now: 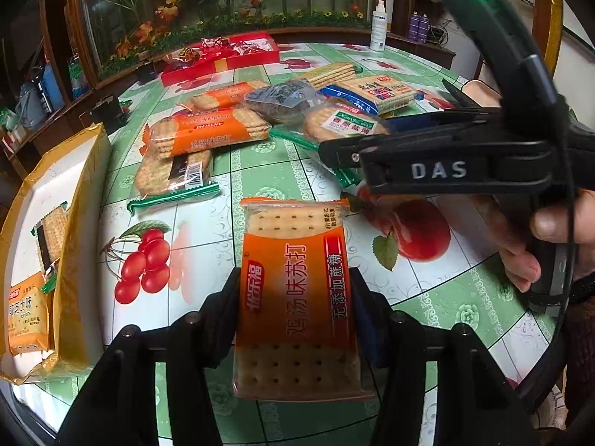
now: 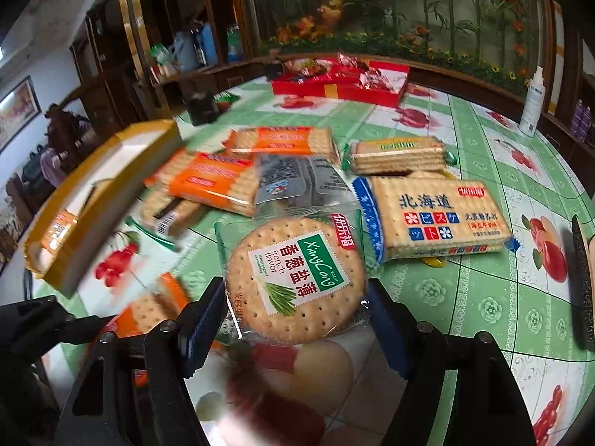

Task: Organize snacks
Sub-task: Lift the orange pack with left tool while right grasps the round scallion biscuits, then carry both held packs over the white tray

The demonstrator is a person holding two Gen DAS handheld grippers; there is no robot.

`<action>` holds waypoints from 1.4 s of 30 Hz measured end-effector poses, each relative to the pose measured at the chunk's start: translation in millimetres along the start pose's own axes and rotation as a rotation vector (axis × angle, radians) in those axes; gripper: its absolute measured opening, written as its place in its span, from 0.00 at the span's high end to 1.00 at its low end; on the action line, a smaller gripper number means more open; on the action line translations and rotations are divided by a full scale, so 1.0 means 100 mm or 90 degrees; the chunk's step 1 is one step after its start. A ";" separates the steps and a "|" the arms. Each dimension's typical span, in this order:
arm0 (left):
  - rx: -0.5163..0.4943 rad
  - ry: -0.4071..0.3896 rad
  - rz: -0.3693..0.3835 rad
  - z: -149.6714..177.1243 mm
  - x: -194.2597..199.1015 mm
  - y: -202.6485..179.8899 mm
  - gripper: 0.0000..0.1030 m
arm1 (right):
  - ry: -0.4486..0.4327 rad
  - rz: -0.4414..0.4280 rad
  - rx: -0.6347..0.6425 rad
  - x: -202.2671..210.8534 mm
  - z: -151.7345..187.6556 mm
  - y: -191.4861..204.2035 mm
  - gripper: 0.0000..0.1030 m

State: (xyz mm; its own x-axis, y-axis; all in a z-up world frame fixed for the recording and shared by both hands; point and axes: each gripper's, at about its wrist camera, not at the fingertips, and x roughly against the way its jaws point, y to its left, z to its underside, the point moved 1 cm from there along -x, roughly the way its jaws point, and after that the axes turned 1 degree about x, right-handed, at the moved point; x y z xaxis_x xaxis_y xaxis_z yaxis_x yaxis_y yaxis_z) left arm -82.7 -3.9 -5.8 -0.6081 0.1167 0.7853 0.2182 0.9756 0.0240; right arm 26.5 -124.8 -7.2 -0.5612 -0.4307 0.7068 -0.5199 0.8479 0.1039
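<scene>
early on: my left hand-held gripper (image 1: 295, 319) is clamped on an orange cracker pack (image 1: 297, 297), my right hand-held gripper (image 2: 297, 319) sits apart around a round cracker pack (image 2: 295, 278), two packs lie in the yellow box (image 1: 74, 223), most packs left on the bench (image 1: 260, 178).

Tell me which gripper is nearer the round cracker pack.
Right. The right gripper has its open jaws on either side of the round cracker pack. The left gripper is apart from it, shut on an orange cracker pack.

Cracker packs (image 1: 208, 130) lie mid-table (image 1: 260, 171); box (image 1: 48, 245) left, tray (image 1: 223, 59) behind.
</scene>
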 end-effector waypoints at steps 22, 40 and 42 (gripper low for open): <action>0.008 -0.047 -0.013 0.05 0.22 0.05 0.48 | -0.066 -0.078 -0.090 0.50 0.18 0.12 0.23; 0.063 -0.101 -0.035 0.01 0.57 0.45 0.48 | -0.061 -0.074 -0.068 0.57 0.08 0.39 0.23; 0.071 -0.108 -0.040 0.01 0.61 0.53 0.48 | -0.059 -0.073 -0.065 0.56 0.05 0.41 0.23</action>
State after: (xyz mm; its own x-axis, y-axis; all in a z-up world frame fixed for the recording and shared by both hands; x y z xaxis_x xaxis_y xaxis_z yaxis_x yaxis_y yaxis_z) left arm -109.3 55.0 42.7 -0.7393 0.0756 0.6692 0.0961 0.9953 -0.0062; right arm -29.8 -115.4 32.6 -0.5618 -0.5492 0.6187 -0.5182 0.8166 0.2544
